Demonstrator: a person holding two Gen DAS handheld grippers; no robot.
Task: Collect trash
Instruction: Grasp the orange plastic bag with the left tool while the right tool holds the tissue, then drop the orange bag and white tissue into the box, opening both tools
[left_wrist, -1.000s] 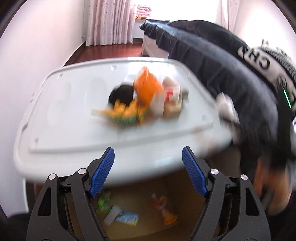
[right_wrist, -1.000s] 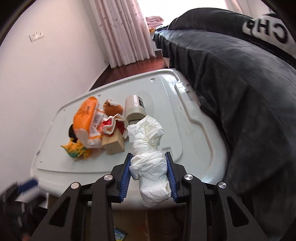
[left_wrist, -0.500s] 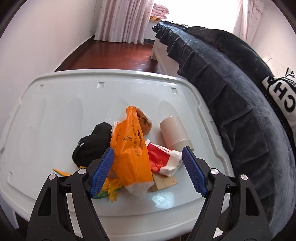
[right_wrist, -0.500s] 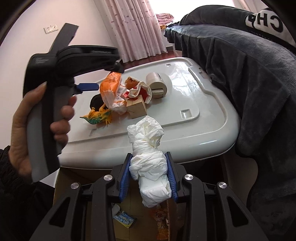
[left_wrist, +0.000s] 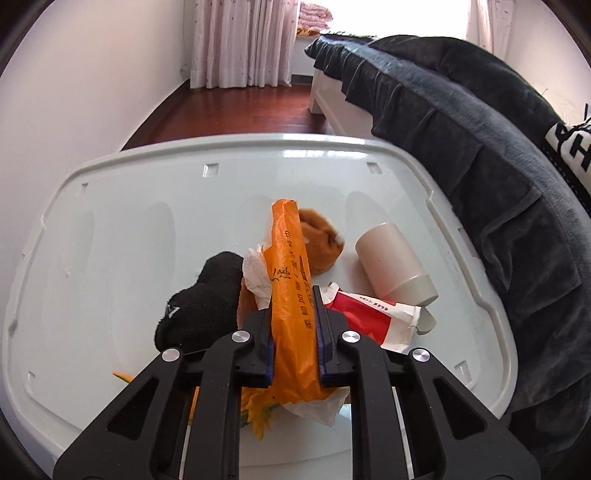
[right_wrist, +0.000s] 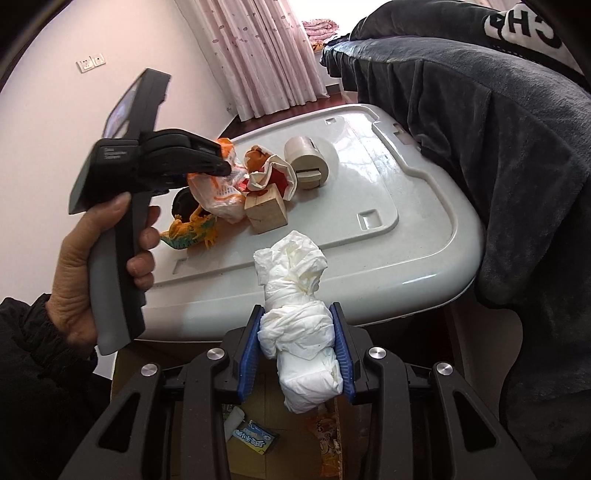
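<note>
Pale pink wall (left_wrist: 92, 85) on left. Socket plate (right_wrist: 90, 62) high on wall. Dark red wood floor (left_wrist: 236, 110) runs to far end of room. Long pink curtains (left_wrist: 240, 40) hang at bright window (left_wrist: 399, 14). Folded pink blanket (left_wrist: 314, 18) lies on sill. Dark blue-grey soft cover (left_wrist: 480, 147) drapes over white bed frame (left_wrist: 325, 96) on right.

Orange plastic bag (left_wrist: 293, 306) upright, pinched, atop grey lid (left_wrist: 110, 240); white crumpled tissue wad (right_wrist: 299, 328) clamped above cardboard box (right_wrist: 243, 450).
</note>
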